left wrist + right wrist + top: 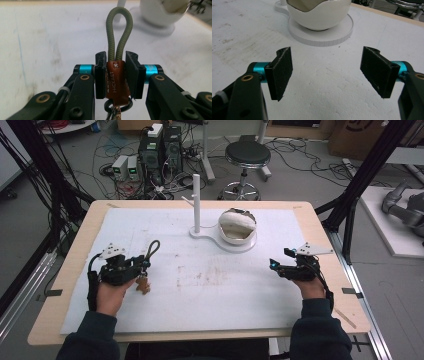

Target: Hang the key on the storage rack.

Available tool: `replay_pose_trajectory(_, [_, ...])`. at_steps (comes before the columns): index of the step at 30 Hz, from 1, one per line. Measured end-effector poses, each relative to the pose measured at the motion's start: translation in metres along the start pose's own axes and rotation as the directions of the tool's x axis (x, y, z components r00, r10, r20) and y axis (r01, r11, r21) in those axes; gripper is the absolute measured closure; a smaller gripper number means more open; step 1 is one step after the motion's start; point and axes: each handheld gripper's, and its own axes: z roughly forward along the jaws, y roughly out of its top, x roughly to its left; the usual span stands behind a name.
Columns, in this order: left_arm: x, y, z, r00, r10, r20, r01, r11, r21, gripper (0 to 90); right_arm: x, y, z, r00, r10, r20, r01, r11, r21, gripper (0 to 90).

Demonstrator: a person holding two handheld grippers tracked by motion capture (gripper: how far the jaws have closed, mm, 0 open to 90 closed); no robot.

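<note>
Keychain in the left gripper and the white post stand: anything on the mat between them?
Nothing: in the high view, bare white mat separates the keychain held by the left gripper from the post stand.

Even, diffuse overhead light keeps all views bright, with soft faint shadows. The high view is slightly soft and grainy, darker at its upper left. In the left gripper view the upper right background blurs; glare washes out the white mat [37,37].

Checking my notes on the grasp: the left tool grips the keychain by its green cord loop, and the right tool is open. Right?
Not quite. The left tool grips the keychain by its brown leather tab, not the green cord loop, as the left gripper view shows. The right tool is open.
</note>
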Motion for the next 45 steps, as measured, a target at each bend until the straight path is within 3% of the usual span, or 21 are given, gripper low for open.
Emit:
replay_pose_trajectory(7, [-0.013,0.043,0.015,0.9963,0.075,0.043,-0.069,0.9909,-0.116,71.1,0.0,0.0,0.0,1.0,-0.003,0.0,0.003,1.0,-0.004,26.3])
replay_pose_trajectory(10, [-0.021,0.06,0.024,0.9922,0.115,0.049,-0.107,0.9845,-0.139,71.1,-0.001,-0.001,0.0,1.0,0.002,0.001,-0.002,1.0,-0.007,26.3])
replay_pose_trajectory(17, [-0.04,0.093,0.047,0.983,0.166,0.079,-0.151,0.9745,-0.166,71.1,-0.003,-0.002,0.0,1.0,0.006,-0.001,-0.006,1.0,-0.008,26.3])
replay_pose_trajectory(23, [-0.051,0.116,0.068,0.9777,0.198,0.07,-0.185,0.9704,-0.155,71.1,-0.003,-0.003,0.001,0.9999,0.009,-0.005,-0.009,1.0,-0.01,26.3])
replay_pose_trajectory(30, [-0.054,0.129,0.094,0.9794,0.201,0.019,-0.199,0.976,-0.09,71.0,-0.003,-0.003,0.002,0.9999,0.004,-0.01,-0.004,1.0,-0.007,26.3])
replay_pose_trajectory(37, [-0.055,0.13,0.115,0.9762,0.215,-0.03,-0.216,0.9763,-0.018,71.0,-0.004,-0.005,0.002,0.9999,0.01,-0.013,-0.01,1.0,-0.005,26.3])
replay_pose_trajectory(41, [-0.055,0.125,0.127,0.9756,0.217,-0.034,-0.216,0.9761,0.025,70.9,-0.004,-0.005,0.002,0.9998,0.009,-0.016,-0.009,1.0,-0.003,26.3])
replay_pose_trajectory(45, [-0.052,0.118,0.131,0.9791,0.202,-0.024,-0.201,0.9792,0.028,70.2,-0.004,-0.005,0.002,0.9998,0.007,-0.017,-0.007,1.0,-0.004,26.3])
